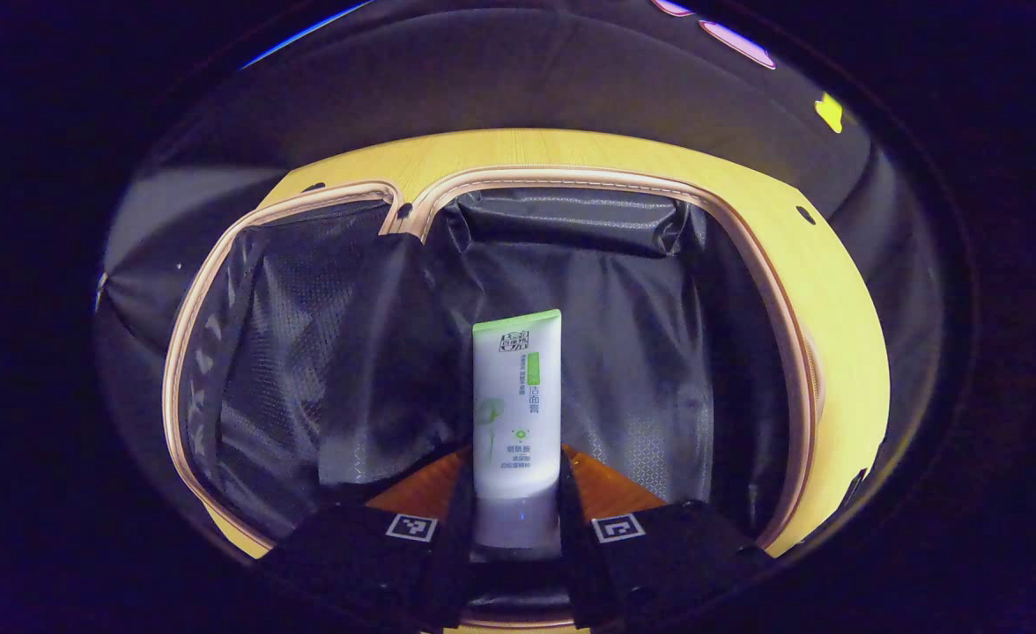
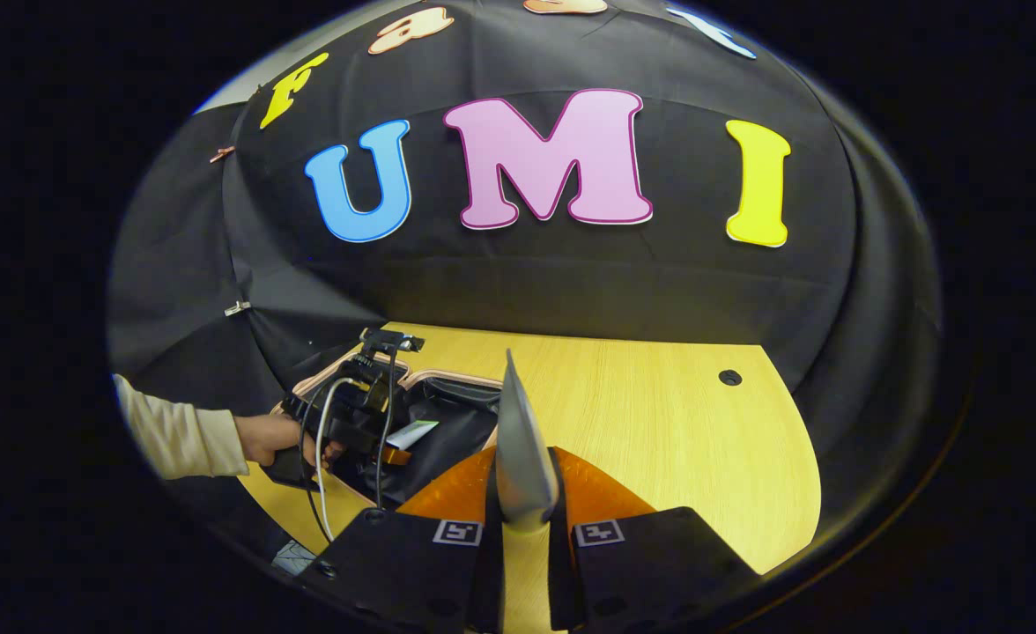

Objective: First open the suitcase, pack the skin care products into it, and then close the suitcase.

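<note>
Left gripper (image 1: 515, 515) clamps the cap end of a white tube (image 1: 517, 414), long axis pointing straight ahead along the fingers, hanging over the open suitcase (image 1: 751, 264) and its dark lined compartment (image 1: 624, 352). Drop spot lies right below and ahead, so this hand is nearer. Right gripper (image 2: 525, 519) is closed on a second tube (image 2: 518, 440), seen edge-on, held over the bare desk (image 2: 659, 423), suitcase off to its left. Lid stays open; packing likely mid-way.
</note>
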Demonstrator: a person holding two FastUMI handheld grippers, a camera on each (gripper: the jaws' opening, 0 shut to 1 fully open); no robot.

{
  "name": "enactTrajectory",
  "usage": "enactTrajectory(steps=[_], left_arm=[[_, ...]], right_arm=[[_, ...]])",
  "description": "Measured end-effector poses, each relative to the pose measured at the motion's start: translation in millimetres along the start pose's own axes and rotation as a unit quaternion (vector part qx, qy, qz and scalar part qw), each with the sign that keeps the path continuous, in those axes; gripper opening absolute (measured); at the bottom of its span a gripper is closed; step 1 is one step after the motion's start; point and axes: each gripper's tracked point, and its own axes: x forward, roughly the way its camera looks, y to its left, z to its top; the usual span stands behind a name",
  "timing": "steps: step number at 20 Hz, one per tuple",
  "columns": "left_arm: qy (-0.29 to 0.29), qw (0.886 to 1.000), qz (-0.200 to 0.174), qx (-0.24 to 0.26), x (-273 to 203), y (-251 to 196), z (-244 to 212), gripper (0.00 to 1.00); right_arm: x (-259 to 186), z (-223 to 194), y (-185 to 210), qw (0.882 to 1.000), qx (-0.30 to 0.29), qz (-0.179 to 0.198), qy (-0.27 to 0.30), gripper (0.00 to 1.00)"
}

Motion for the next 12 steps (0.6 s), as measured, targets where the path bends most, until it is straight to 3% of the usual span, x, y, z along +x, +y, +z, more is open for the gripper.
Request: enactTrajectory(steps=[4, 5, 7, 9, 12], left_arm=[[-0.049, 0.999, 0.011, -0.003, -21, 3, 15, 0.59], [-0.075, 0.997, 0.013, -0.001, -35, 7, 21, 0.72], [-0.14, 0.99, 0.028, -0.007, -73, 19, 30, 0.88], [-0.195, 0.979, 0.062, 0.004, -118, 45, 30, 0.98], [-0.254, 0.963, 0.092, -0.002, -179, 82, 13, 0.97]], right_arm=[[14, 12, 17, 1.0, 0.002, 0.014, 0.001, 0.23], [19, 12, 23, 1.0, 0.003, 0.019, 0.007, 0.23], [33, 8, 37, 0.999, 0.007, 0.032, 0.026, 0.23], [47, -5, 43, 0.998, -0.006, 0.033, 0.053, 0.23], [75, -28, 66, 0.994, -0.022, 0.049, 0.099, 0.23]])
